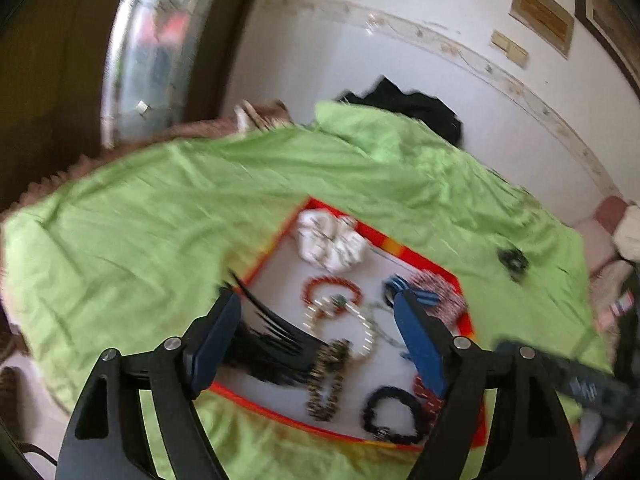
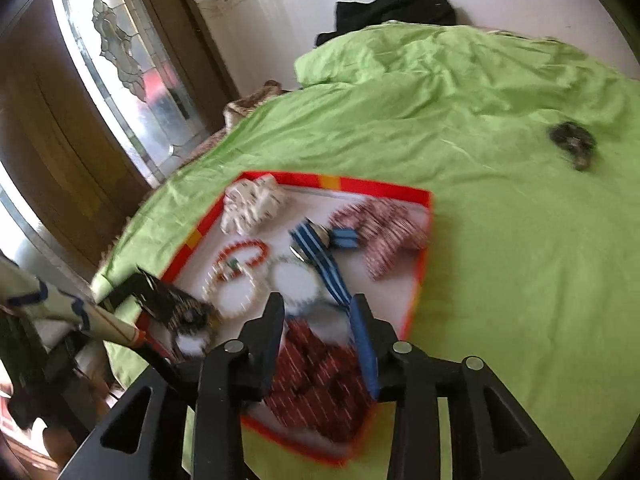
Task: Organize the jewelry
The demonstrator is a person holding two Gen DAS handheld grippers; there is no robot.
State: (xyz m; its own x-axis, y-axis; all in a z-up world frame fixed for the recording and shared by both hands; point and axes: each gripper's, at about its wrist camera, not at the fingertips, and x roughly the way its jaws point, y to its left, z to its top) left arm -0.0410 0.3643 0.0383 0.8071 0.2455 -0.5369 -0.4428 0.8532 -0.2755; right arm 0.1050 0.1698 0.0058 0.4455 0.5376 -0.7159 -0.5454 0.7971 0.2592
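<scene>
A red-rimmed white tray [image 1: 360,232] [image 2: 384,189] lies on a green bedsheet and holds jewelry and hair pieces: a white scrunchie [image 1: 332,242] [image 2: 250,206], a red bead bracelet [image 1: 330,286] [image 2: 244,254], a pearl bracelet [image 1: 366,330] [image 2: 236,294], a blue striped band [image 2: 320,254], a dark red scrunchie [image 2: 316,376] and a black bead bracelet [image 1: 394,414]. My left gripper [image 1: 316,308] is open above the tray. My right gripper [image 2: 320,312] is open over the dark red scrunchie. A dark hair tie [image 1: 512,260] [image 2: 574,144] lies alone on the sheet.
The green sheet [image 1: 160,220] [image 2: 500,260] covers the bed. Black clothing [image 1: 412,108] [image 2: 392,8] lies at its far edge against a white wall. A glass-panelled door [image 2: 120,60] stands to the left.
</scene>
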